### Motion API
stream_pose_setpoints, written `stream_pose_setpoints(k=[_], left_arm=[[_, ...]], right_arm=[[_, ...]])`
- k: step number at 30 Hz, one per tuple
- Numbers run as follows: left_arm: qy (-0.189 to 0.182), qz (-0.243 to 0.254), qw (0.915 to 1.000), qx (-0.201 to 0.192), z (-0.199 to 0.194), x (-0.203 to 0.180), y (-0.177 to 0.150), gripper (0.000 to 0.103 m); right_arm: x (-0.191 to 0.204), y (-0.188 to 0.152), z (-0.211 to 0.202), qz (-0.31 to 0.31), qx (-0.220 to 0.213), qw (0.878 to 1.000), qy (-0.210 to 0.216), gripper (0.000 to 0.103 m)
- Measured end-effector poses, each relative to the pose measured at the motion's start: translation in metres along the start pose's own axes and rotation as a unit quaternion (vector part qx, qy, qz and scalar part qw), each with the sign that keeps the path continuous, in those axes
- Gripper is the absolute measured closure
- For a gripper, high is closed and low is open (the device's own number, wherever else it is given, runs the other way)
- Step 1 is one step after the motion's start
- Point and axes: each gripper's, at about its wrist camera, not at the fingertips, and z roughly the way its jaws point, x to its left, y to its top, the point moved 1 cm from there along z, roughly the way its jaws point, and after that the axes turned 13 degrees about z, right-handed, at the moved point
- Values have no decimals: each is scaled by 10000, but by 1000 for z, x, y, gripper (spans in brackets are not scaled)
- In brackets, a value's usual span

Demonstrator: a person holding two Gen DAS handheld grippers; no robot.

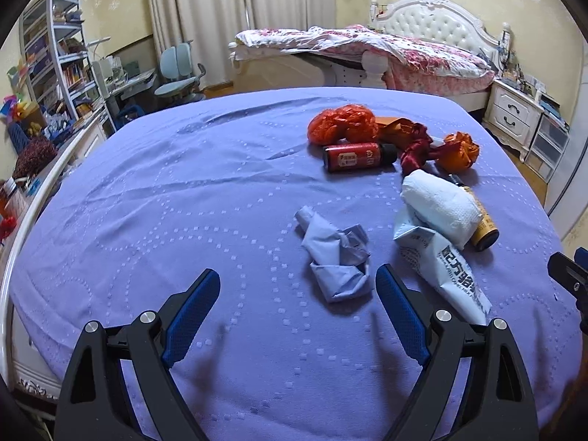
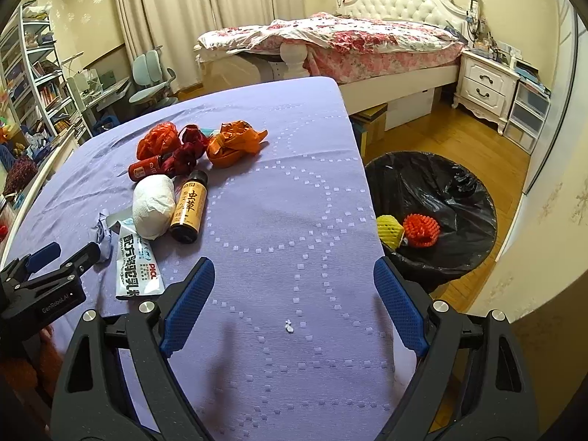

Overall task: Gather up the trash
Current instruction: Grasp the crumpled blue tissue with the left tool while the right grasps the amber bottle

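Left gripper (image 1: 297, 286) I hold wide open, empty, above the purple tabletop (image 1: 147, 202); crumpled pale-blue paper wad (image 1: 336, 257) lies just ahead, near its right fingertip. Right gripper (image 2: 294, 275) likewise open, empty.

My right tool (image 2: 294, 279) hangs with its blue pads spread wide over bare purple cloth on the counter (image 2: 294, 191), nothing between them. A tiny white scrap (image 2: 289, 326) lies just ahead of me. Far left I see the trash pile: an amber bottle (image 2: 189, 211) beside a white paper wad (image 2: 152, 205), a printed white packet (image 2: 136, 266), a red bottle (image 2: 145, 171) and orange bags (image 2: 231, 143). My left tool (image 2: 64, 257) pokes in at the left edge. Right of the counter, on the wooden floor, stands a black-lined bin (image 2: 459, 191) holding a yellow foam net (image 2: 390, 230) and an orange one (image 2: 422, 229)
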Motion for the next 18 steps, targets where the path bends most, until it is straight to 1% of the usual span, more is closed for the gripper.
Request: stream_pose_setpoints(k=[3,5,6,7,8,9,10,11,12,13,16,18], left_arm=[[-22,128,9999,-33,1,-6,5,19],[-72,166,9998,-6,4,-7,7,32],[-154,136,9998,55,6,-5,7,36],[-226,105,9997,83,8,-4,8,43],[-313,66,9994,107,10,-2,7,51],[-474,-6,9988,145,13,1,6,56],[-565,-51,9982,169,14,2,6,66],[-658,-108,9976,192,15,4,5,69],[-752,-192,9968,183,16,7,5,69],[-760,-212,9967,179,16,8,5,69],[-627,-184,9978,139,15,12,6,69],[-464,-128,9988,92,14,17,8,69]], right_arm=[[3,-1,0,-42,2,10000,16,17],[5,-1,0,-65,4,10000,38,17],[7,0,0,-94,2,9999,52,17],[9,0,0,-128,-1,9999,62,17],[10,0,0,-145,0,9999,70,17],[13,1,2,-168,8,9998,94,17],[15,2,3,-184,18,9998,113,17],[18,3,5,-208,34,9997,129,17],[21,5,7,-229,45,9996,142,17],[23,5,8,-239,51,9996,150,17],[28,10,15,-246,119,9994,219,17],[33,14,19,-241,162,9992,269,19]])
